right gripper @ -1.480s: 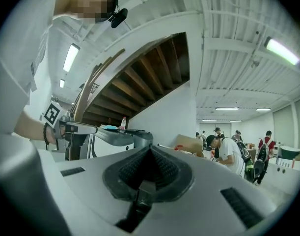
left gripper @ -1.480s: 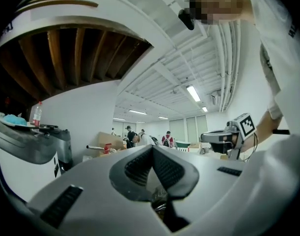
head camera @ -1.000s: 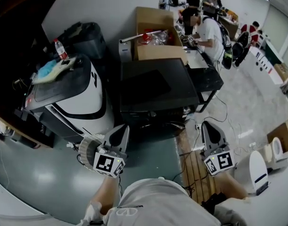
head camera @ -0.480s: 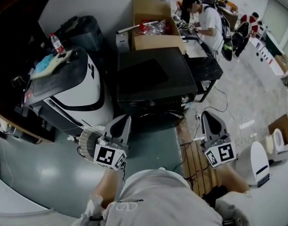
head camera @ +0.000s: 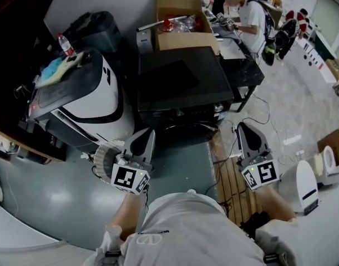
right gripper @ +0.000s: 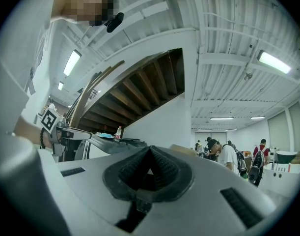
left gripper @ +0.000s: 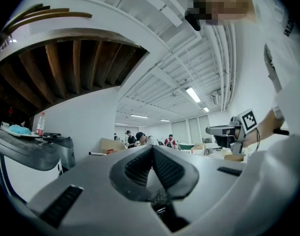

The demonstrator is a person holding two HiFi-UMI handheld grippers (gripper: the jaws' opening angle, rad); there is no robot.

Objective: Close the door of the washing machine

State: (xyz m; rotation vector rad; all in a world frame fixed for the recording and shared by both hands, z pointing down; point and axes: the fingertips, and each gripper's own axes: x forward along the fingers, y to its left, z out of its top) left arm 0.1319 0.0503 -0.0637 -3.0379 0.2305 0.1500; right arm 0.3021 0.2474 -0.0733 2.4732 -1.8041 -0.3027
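The washing machine (head camera: 97, 101) is white with a black band and a dark top, and stands at the left of the head view. A blue cloth (head camera: 52, 68) and a bottle (head camera: 65, 44) lie on top of it. I cannot make out its door. My left gripper (head camera: 148, 133) is shut and empty, just right of the machine's lower corner and apart from it. My right gripper (head camera: 242, 127) is shut and empty too, further right over the floor. In the left gripper view the closed jaws (left gripper: 152, 147) point level, with the machine's dark top (left gripper: 22, 151) at the left. The right gripper's closed jaws (right gripper: 150, 149) face the same way.
A black table (head camera: 180, 87) stands ahead of both grippers, with a cardboard box (head camera: 183, 15) behind it. A black bin (head camera: 97, 29) sits behind the machine. Cables and a wooden pallet (head camera: 230, 187) lie on the floor. A white appliance (head camera: 305, 187) is at the right, and people work at desks (head camera: 252, 15) beyond.
The head view has shifted slightly. The left gripper has drifted a little; the right has kept its place. Both jaws stay shut.
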